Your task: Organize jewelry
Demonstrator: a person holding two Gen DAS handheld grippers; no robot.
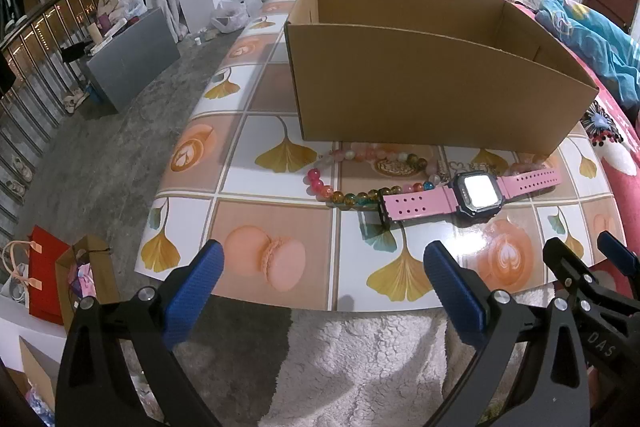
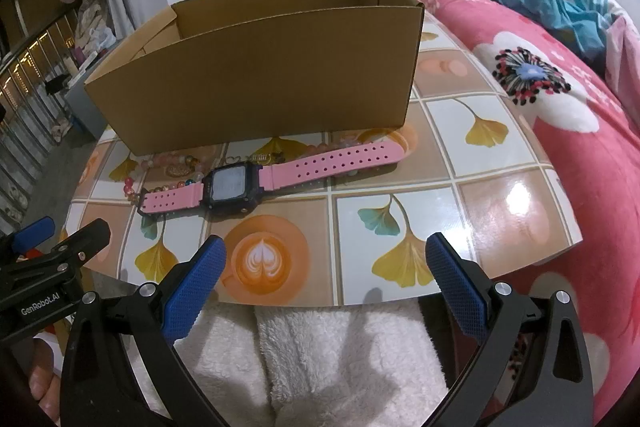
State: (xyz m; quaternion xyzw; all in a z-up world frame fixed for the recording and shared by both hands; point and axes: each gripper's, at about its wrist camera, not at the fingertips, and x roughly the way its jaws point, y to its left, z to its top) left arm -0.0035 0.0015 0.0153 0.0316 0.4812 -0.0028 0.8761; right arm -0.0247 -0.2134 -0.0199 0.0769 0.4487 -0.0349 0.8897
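Where it lies flat, watch (image 2: 236, 185) shows pink perforated strap.

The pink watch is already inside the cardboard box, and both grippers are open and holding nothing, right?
Not quite. The pink watch is not inside the cardboard box; it lies flat on the table in front of the box, next to the bead bracelets. The right wrist view shows this clearly. The rest holds: the left gripper and right gripper are both open and holding nothing.
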